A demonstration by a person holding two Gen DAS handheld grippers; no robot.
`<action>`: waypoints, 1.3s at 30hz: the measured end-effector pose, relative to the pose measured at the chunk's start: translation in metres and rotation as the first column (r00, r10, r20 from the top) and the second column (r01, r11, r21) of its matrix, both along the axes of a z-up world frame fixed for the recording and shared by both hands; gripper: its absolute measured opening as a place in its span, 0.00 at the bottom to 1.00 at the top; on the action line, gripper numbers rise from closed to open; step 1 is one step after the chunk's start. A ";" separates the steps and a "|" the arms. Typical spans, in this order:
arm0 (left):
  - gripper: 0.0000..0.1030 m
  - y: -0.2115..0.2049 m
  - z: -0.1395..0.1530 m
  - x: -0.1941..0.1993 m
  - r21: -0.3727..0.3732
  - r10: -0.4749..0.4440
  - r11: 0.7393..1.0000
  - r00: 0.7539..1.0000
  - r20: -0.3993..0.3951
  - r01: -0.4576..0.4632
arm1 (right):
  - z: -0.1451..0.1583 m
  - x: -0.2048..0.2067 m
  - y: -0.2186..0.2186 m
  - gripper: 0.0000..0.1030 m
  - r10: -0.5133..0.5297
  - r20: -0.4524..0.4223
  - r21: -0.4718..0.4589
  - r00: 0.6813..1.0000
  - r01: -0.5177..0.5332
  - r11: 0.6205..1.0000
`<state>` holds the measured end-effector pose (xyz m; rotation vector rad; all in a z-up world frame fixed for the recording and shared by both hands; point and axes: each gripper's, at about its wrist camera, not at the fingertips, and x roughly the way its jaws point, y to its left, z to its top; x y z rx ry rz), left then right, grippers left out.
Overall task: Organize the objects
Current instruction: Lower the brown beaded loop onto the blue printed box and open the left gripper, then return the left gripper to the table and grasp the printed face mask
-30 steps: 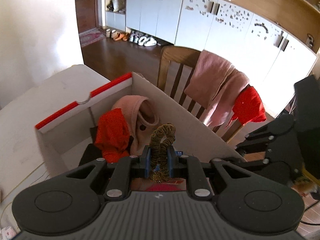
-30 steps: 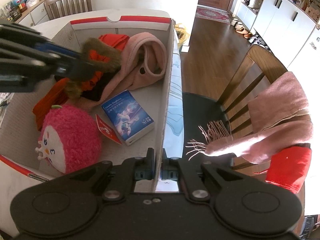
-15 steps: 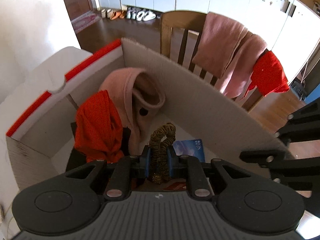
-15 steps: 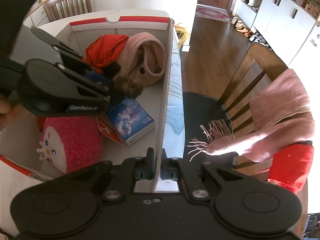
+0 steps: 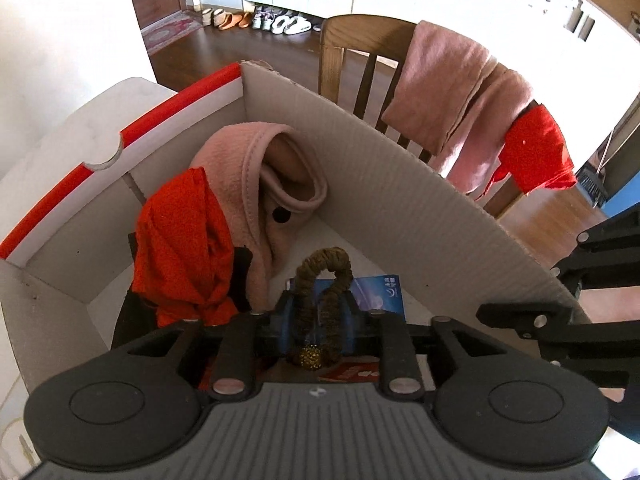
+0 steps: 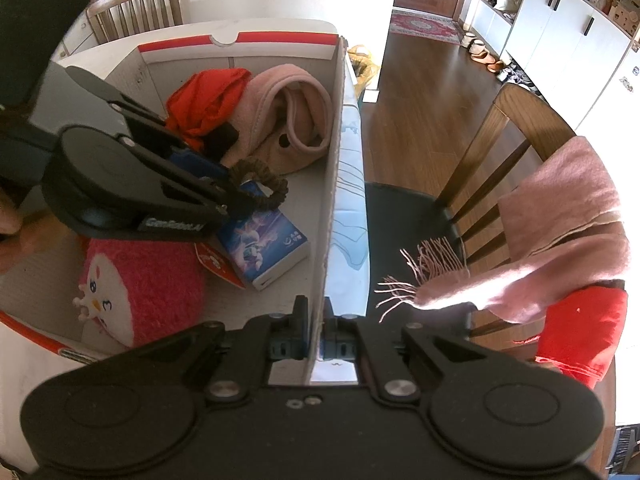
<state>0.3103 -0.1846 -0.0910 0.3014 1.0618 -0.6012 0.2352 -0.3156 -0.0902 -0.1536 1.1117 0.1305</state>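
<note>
Brown hair tie [image 5: 323, 300], pinched upright in the left gripper [image 5: 318, 314], hangs directly above the blue box [image 6: 262, 248], while the right gripper [image 6: 316, 330] clamps the carton wall [image 6: 334, 184].

Left wrist view: close above cardboard box [image 5: 400, 184], facing down-forward into it, chair [image 5: 352, 40] beyond. Right wrist view: at box [image 6: 326, 208] side wall, looking along it, roughly crosswise to left view. Shared: box interior, pink garment [image 5: 276, 176] [image 6: 296, 116], chair [image 6: 516, 120].

brown hair tie [image 5: 324, 296], looped upright, above box [image 5: 400, 208]
</note>
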 end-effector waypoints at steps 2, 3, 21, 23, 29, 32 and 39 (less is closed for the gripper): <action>0.38 0.003 0.001 -0.002 -0.019 0.001 1.000 1.000 0.002 -0.001 | 0.000 0.000 -0.001 0.03 -0.002 0.000 0.000 1.000 0.002 1.000; 0.46 0.005 0.003 -0.004 -0.033 0.006 0.999 1.000 0.004 -0.005 | 0.000 -0.001 -0.001 0.03 -0.003 -0.002 -0.001 1.000 0.003 1.000; 0.53 0.078 0.060 -0.049 -0.201 0.125 0.974 0.990 0.072 -0.108 | -0.001 -0.003 -0.002 0.04 -0.006 -0.007 -0.008 1.000 0.006 1.000; 0.53 0.093 0.065 -0.056 -0.211 0.165 0.966 0.983 0.075 -0.146 | -0.001 -0.004 -0.002 0.04 -0.004 -0.006 -0.012 1.000 0.004 1.000; 0.56 0.145 0.075 -0.080 -0.235 0.280 0.938 0.956 0.090 -0.253 | 0.000 -0.004 -0.002 0.04 0.004 -0.011 -0.019 1.000 -0.004 1.000; 0.65 0.171 0.079 -0.090 -0.242 0.342 0.920 0.934 0.105 -0.310 | 0.000 -0.003 -0.001 0.04 0.006 -0.014 -0.023 1.000 -0.007 1.000; 0.78 0.231 0.088 -0.111 -0.216 0.468 0.875 0.872 0.146 -0.434 | -0.001 -0.003 0.001 0.04 0.009 -0.017 -0.034 1.000 -0.010 0.999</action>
